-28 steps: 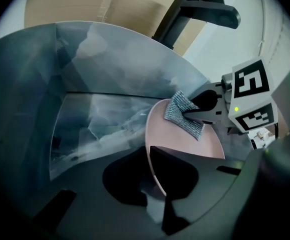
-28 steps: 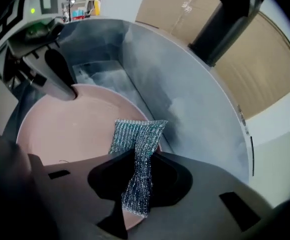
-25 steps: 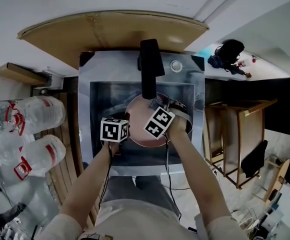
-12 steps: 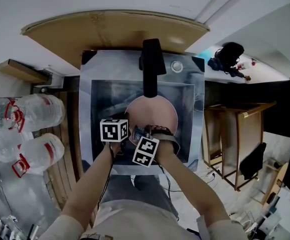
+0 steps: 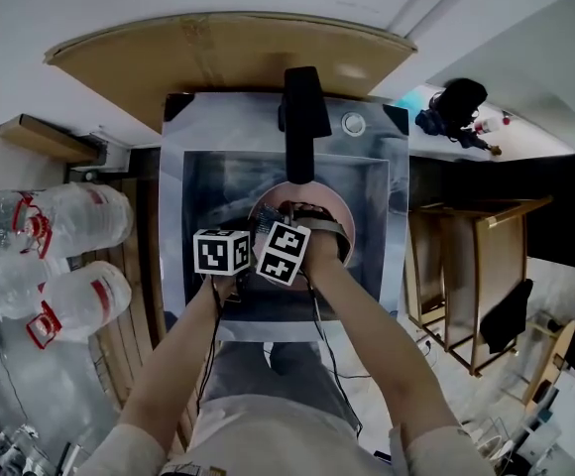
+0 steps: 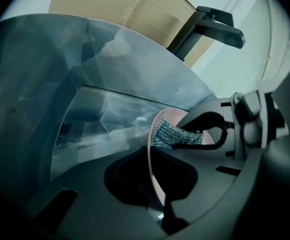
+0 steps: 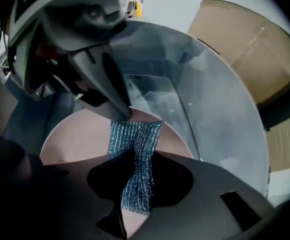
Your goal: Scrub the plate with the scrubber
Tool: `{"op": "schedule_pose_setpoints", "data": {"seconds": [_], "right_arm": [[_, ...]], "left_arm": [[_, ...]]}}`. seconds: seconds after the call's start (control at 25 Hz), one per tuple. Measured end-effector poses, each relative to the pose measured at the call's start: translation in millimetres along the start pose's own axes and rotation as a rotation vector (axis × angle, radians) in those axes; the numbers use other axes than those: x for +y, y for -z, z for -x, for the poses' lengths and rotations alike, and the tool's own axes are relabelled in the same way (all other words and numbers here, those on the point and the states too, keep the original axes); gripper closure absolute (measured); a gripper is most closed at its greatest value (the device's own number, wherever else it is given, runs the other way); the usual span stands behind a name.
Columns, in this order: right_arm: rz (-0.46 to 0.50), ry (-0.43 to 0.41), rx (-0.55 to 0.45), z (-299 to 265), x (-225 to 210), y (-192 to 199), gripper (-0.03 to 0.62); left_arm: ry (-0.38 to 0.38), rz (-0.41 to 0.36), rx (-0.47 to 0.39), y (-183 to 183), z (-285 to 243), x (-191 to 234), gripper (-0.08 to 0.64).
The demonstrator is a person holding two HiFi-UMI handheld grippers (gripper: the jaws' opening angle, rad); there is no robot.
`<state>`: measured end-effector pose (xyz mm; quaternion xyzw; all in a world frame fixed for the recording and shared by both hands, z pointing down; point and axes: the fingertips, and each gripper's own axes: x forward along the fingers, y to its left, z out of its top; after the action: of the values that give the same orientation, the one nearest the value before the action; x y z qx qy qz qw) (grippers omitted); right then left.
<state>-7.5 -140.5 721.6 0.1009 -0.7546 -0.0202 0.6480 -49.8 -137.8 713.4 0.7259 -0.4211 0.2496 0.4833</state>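
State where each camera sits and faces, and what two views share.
Head view: on the head, facing down into sink; forearms show.
Left gripper view: on left gripper, along jaws clamping the plate; right gripper shows.
Right gripper view: on right gripper, along jaws pinching the scrubber; left gripper shows.
Both gripper views share plate and scrubber.

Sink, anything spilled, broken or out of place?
Nothing stands out. The left gripper holds the pink plate by its rim in the sink, and the right gripper holds the scrubber against its face.
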Motion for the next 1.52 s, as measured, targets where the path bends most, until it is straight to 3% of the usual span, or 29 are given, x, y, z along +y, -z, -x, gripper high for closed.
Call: {"op": "schedule_pose_setpoints", "data": {"seconds": [0.2, 0.4, 0.52, 0.64, 0.72, 0.84, 1.0, 1.24, 1.4, 1.52], "right_arm": [[-0.117, 0.082, -0.021, -1, -43, 25, 0.471], [-0.177, 0.165, 0.125, 6, -65, 83, 0.476], [-0.172, 0.122, 0.252, 13, -52, 112, 0.482], [-0.151, 0.010, 0.332, 22, -16, 124, 0.485], [-0.131, -0.056, 0.310, 28, 15, 117, 0.485], [-0.099, -0.134, 0.188, 33, 61, 83, 0.482], [0.018, -0.095, 0.058, 25, 94, 28, 0.477], [-0.089, -0.050, -0.029, 10, 43, 6, 0.472], [-0.058, 0.033, 0.000, 1, -11, 12, 0.472], [-0.119, 0.053, 0.023, -1, -41, 29, 0.472]], "left_arm": [[0.000, -0.005, -0.002, 1, 1, 1, 0.534], [0.000, -0.016, 0.003, 1, 0, 1, 0.534], [-0.016, -0.023, -0.011, 2, 0, 2, 0.534], [-0.031, 0.009, -0.024, 1, 2, 4, 0.534], [-0.033, 0.022, -0.022, 1, 1, 3, 0.534], [-0.025, 0.033, -0.017, 0, -1, 0, 0.532], [-0.017, 0.036, -0.011, 0, -3, -4, 0.531], [-0.003, 0.042, -0.005, 1, -3, -4, 0.531], [-0.001, 0.040, -0.003, 3, -3, -4, 0.531], [0.005, 0.045, 0.000, 4, -2, -5, 0.532]]}}
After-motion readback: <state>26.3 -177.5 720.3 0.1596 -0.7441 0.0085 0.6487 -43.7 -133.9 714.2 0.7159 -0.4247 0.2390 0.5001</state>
